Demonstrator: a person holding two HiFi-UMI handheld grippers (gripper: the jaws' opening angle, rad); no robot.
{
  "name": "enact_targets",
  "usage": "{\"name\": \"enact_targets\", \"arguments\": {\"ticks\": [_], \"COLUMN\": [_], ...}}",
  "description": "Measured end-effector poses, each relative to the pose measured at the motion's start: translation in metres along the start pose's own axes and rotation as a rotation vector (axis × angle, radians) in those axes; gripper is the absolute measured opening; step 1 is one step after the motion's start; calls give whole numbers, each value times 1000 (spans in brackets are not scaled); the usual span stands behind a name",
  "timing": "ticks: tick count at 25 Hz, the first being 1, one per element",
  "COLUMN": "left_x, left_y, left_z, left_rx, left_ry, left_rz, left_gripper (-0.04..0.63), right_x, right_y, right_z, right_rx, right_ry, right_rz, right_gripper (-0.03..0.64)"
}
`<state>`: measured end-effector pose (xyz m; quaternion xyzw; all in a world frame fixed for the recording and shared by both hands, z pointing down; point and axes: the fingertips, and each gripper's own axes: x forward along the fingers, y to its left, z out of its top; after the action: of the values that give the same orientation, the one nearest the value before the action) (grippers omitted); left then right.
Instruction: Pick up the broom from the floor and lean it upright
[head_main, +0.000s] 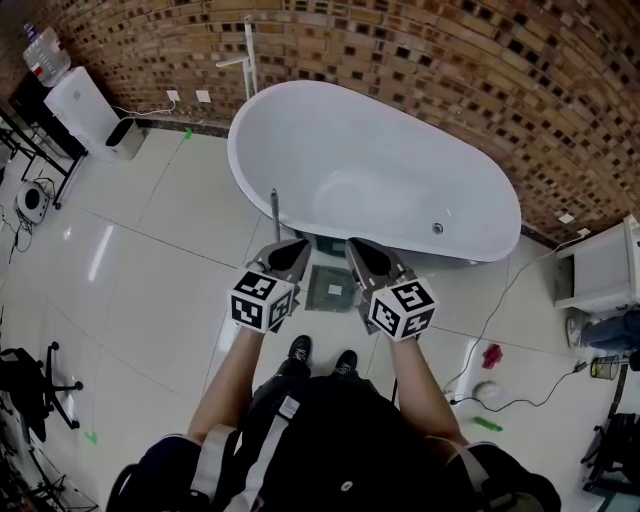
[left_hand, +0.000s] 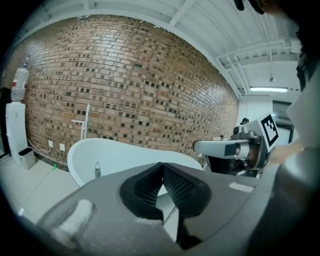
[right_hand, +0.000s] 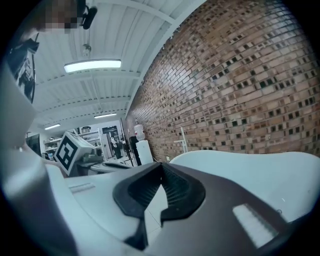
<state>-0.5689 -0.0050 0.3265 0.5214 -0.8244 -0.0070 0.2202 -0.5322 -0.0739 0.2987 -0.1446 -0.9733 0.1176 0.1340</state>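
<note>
hovering near bathtub (head_main: 400, 170) | left gripper (head_main: 296, 249) closed | right gripper (head_main: 357, 249) closed

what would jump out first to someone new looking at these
A big white bathtub fills the middle of the head view, against a brick wall. Just before it, the left gripper and right gripper are held up side by side, jaws together on nothing.
</note>
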Motion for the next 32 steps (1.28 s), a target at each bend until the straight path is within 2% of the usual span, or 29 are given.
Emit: {"name": "enact_targets", "arguments": {"ticks": [5, 13, 32], "left_x": [-6, -11, -5], "left_y": [-27, -43, -58], "left_z": [18, 43, 51], "left_rx": [18, 74, 88], "left_ry": [-32, -64, -57], "left_rz": [-36, -29, -41], "left_gripper": [2, 2, 2], "right_x": [-5, -21, -39], "right_y": [9, 10, 2], "right_z": [14, 35, 51], "right_rx": [-62, -95, -116], "right_ry": [-14, -52, -73], "right_rz": [12, 12, 1], "right_gripper": [0, 0, 0]}}
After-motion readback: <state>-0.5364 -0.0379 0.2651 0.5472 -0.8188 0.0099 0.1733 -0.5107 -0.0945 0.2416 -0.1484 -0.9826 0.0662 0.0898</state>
